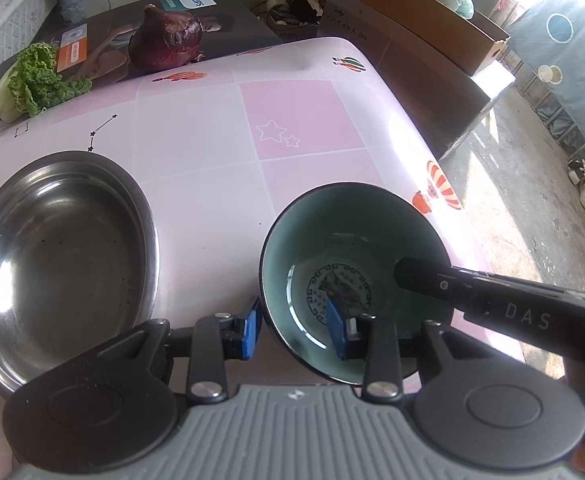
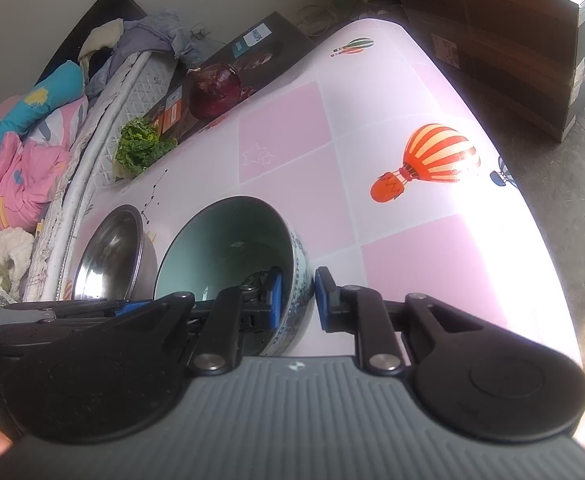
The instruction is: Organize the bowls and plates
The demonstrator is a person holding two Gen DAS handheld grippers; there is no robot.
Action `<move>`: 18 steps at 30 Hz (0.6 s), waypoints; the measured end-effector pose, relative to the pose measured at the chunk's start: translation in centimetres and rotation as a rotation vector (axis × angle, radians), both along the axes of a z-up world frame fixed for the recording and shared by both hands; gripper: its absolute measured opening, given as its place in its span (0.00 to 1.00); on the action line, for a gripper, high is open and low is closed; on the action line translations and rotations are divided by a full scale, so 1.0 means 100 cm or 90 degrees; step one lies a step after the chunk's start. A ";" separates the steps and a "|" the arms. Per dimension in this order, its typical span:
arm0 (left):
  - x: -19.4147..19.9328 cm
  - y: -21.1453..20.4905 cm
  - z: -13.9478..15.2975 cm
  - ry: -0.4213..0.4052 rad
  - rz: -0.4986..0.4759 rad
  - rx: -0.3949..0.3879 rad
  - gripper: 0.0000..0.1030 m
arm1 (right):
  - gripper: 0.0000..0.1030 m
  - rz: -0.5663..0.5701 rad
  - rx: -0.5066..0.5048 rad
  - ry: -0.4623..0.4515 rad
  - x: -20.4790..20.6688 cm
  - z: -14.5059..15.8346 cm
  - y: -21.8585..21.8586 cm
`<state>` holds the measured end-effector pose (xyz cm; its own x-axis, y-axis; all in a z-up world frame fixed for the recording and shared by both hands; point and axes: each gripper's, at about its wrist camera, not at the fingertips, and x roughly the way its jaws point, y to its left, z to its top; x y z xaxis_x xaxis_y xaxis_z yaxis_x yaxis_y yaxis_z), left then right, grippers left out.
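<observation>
My left claw (image 1: 296, 330) straddled the near rim of the ceramic bowl (image 1: 356, 248), one blue pad outside the wall and one inside, the jaws apart and the outer pad just beside the wall; whether the inner pad touched, I could not tell. My right claw (image 2: 298, 300) straddled the opposite wall of the same bowl (image 2: 228, 240) in like fashion, its jaws also apart, with a narrow gap between the outer pad and the patterned exterior. In the left wrist view, the dark finger of my right claw (image 1: 424, 276) reached down inside the bowl.

The bowl stood upright on the counter (image 1: 196, 120), glazed pale green within, with a printed roundel at its base and blue-and-white patterning outside. Just beside it sat a steel bowl (image 1: 60, 260), broad, shallow and reflective, flecked with dark specks.

At the counter's far edge lay a leafy green vegetable (image 1: 40, 80) and a red onion (image 1: 168, 40) resting on a flat printed box (image 1: 228, 28). The counter's covering was smooth, chequered pink and white, printed with balloons (image 2: 436, 156) and stars. Cardboard cartons (image 2: 504, 40) stood beyond, and bedding (image 2: 24, 140) lay alongside.
</observation>
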<state>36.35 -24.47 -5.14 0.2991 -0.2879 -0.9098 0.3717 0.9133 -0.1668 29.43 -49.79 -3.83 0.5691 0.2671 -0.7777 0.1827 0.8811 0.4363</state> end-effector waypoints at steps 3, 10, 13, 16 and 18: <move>0.003 0.000 -0.002 0.004 0.006 0.001 0.34 | 0.16 -0.002 0.000 0.002 0.002 -0.001 0.001; -0.011 0.002 0.003 0.002 -0.013 0.006 0.34 | 0.17 0.002 0.000 -0.001 0.000 0.000 0.001; -0.012 0.002 0.003 0.003 -0.018 0.008 0.34 | 0.17 0.002 0.000 -0.001 0.000 -0.001 0.001; -0.008 -0.001 0.001 0.005 -0.013 0.014 0.34 | 0.17 0.002 0.000 0.000 0.000 -0.001 0.001; -0.007 -0.003 0.000 0.002 -0.013 0.021 0.34 | 0.17 0.002 0.003 0.001 0.000 -0.001 0.001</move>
